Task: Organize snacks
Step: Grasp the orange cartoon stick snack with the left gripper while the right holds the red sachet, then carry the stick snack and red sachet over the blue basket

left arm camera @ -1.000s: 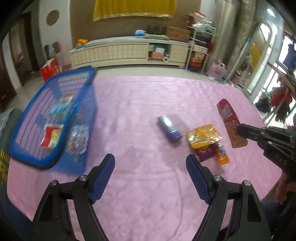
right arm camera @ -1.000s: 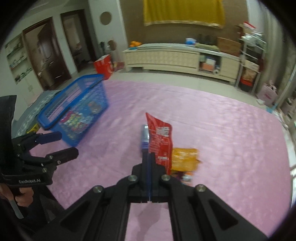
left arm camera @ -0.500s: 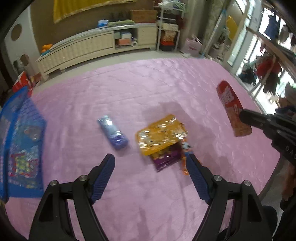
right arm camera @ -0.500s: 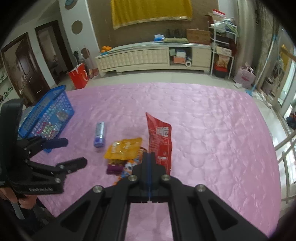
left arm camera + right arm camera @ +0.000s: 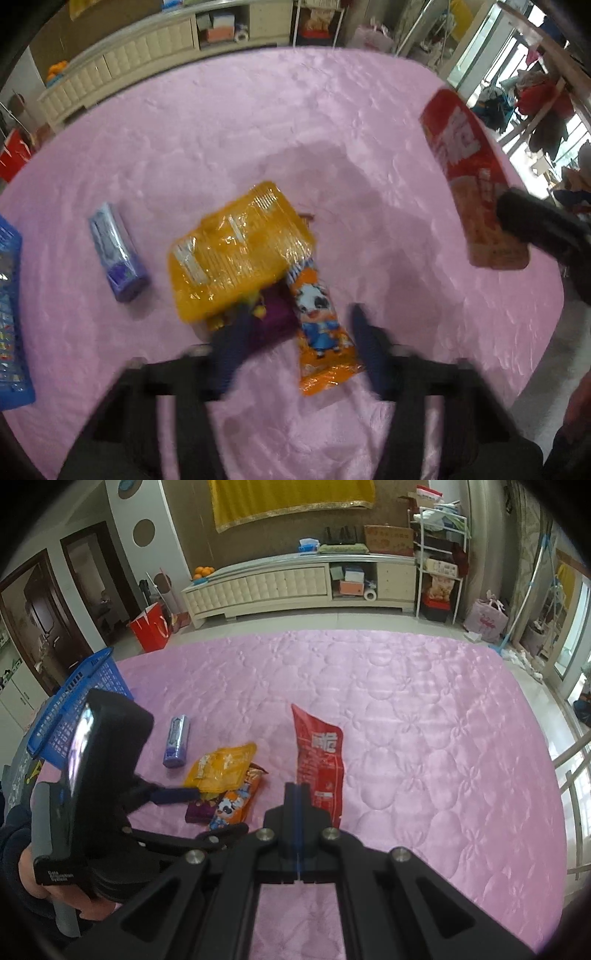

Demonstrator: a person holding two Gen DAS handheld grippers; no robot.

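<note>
Pink quilted bed (image 5: 424, 738): 4 snacks unsorted; right tongs (image 5: 297, 805) clamp red packet (image 5: 319, 760), left tongs (image 5: 295, 343) apart.

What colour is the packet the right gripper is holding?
Red with white lettering; the packet, pinched in the right gripper, shows best in the right wrist view.

left tongs (image 5: 295, 343): fingers spread, blurred | right tongs (image 5: 297, 794): fingers pressed together, raised
</note>
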